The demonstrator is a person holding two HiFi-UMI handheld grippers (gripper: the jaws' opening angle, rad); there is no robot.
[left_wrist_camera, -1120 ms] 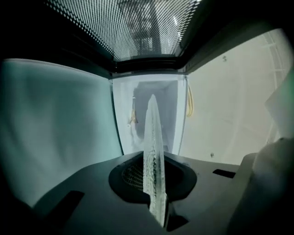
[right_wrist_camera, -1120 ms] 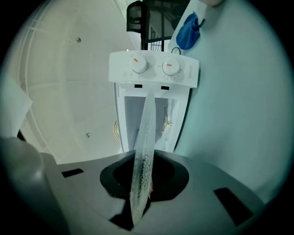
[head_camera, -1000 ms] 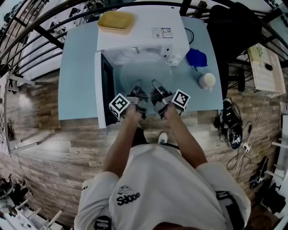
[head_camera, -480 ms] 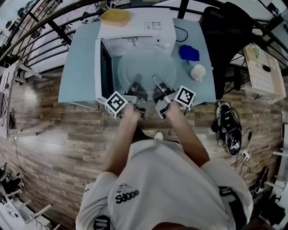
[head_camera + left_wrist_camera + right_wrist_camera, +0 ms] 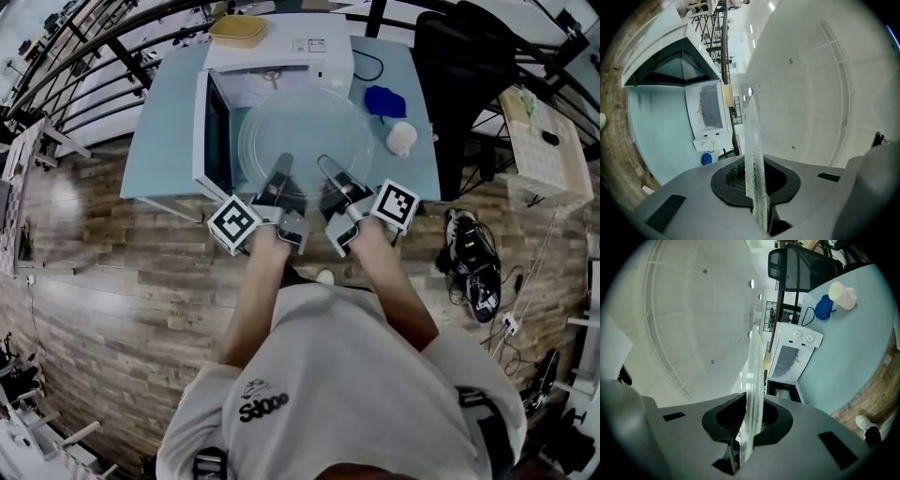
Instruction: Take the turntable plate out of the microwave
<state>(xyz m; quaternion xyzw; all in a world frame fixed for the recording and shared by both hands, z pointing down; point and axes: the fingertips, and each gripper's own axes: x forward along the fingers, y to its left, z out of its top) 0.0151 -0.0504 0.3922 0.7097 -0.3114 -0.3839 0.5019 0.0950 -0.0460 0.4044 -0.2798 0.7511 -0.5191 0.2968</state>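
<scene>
The clear glass turntable plate (image 5: 305, 131) hangs level in front of the white microwave (image 5: 281, 52), outside its cavity and above the pale blue table (image 5: 164, 122). My left gripper (image 5: 281, 171) is shut on the plate's near rim at the left, and my right gripper (image 5: 328, 171) is shut on that rim at the right. In the left gripper view the plate's edge (image 5: 752, 150) runs up from between the pads of the left gripper (image 5: 757, 187). The right gripper view shows the same edge (image 5: 754, 380) clamped in the right gripper (image 5: 747, 427).
The microwave door (image 5: 214, 131) stands open to the left. A yellow dish (image 5: 236, 30) lies on top of the microwave. A blue cloth (image 5: 384, 100) and a white cup (image 5: 401, 139) sit on the table to the right, with a black chair (image 5: 459, 56) beyond.
Both grippers have drawn the plate out of the microwave cavity, toward me and upward. The grip on the rim has stayed the same.
</scene>
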